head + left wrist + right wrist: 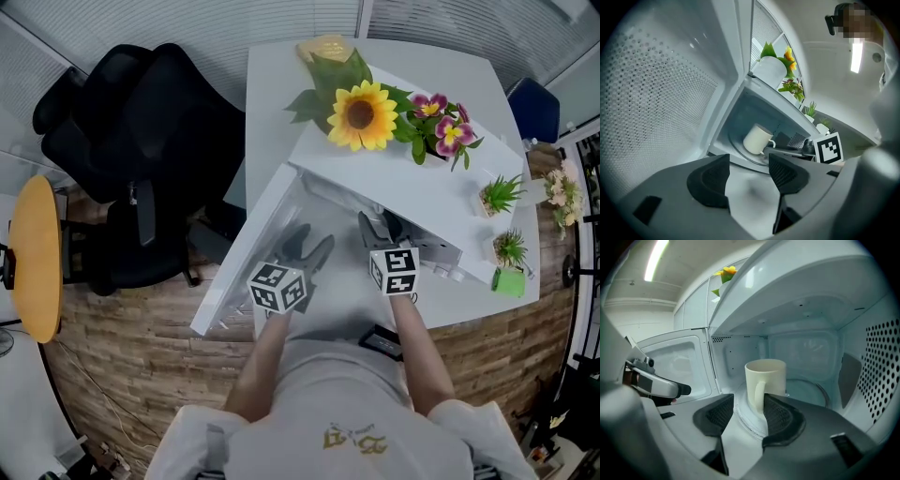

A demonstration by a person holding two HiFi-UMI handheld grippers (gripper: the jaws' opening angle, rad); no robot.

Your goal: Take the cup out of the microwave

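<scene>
Cup (765, 380) is shown not yet removed from the open microwave (797, 310); right tool (747, 416) and left tool (749, 176) are both released.

The left forearm (266, 354) and the right forearm (419, 349) both stretch forward from the body, side by side. The left one carries the left tool (309, 249), which points ahead and slightly down, its jaws spread wide with nothing between the pads. The right one holds the right tool (382, 228) a little farther forward, also tipped gently downward. Its jaws stand apart and press on nothing. The two tools are near each other without touching.
</scene>
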